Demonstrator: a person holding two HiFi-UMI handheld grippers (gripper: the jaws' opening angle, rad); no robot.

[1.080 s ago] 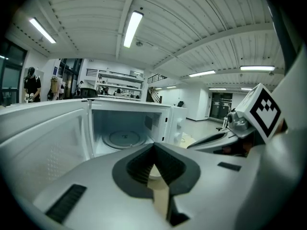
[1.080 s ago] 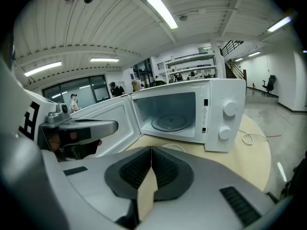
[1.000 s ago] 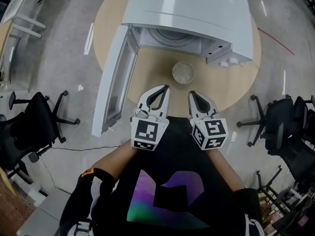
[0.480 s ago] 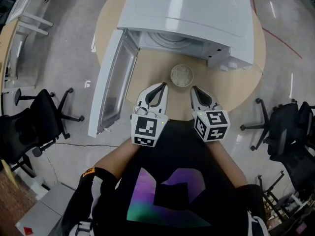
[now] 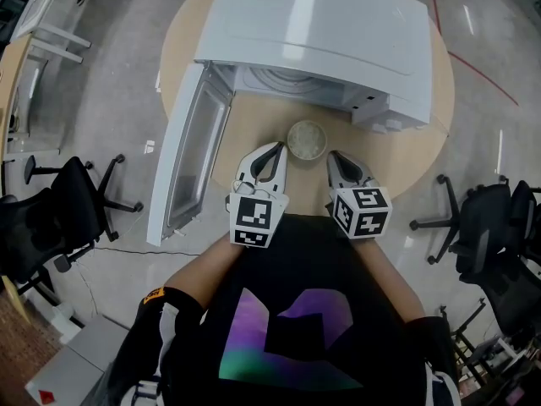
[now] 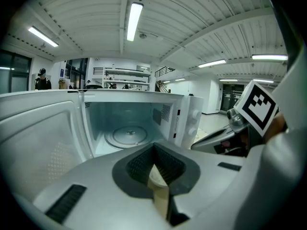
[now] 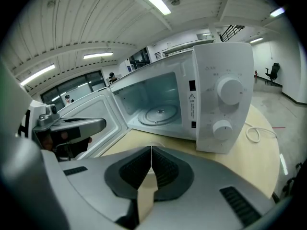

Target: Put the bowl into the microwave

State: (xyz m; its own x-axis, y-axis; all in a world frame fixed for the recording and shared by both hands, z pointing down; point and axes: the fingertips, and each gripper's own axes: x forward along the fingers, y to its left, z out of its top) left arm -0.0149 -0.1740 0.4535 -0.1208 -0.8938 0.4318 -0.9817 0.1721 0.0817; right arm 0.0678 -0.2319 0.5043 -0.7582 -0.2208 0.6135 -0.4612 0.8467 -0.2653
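"Pale wood, round: that's the surface [image 5: 416, 152] carrying the white microwave [image 5: 325, 25]. How far along would you put the job?"

"Hardly begun, I'd say. One thing is ready: the door [image 5: 189, 161] stands swung wide to the left. The cavity holds nothing but its glass turntable [image 6: 126, 135], so the way in is free."

"And the bowl?"

"The bowl [image 5: 307, 139] sits on the surface just in front of the open cavity, outside it. It lies ahead of the two grippers and between their tips. From the head view neither one seems to touch it, though the left tip is very near its rim."

"What are the fingers doing?"

"The left gripper [image 5: 278, 151] has its fingers closed tip to tip with nothing between them. In its own view only a sliver of the surface and a pale curved edge show through the loop behind the tips. The right gripper [image 5: 331, 156] is the same, pressed together and empty, and it looks toward the cavity and the control knobs."

"So what's left?"

"Nearly all of it, by my reading. A gripper has to part its fingers and take the bowl by the rim. Then it must lift the bowl over the sill and set it on the turntable. None of that shows as done."
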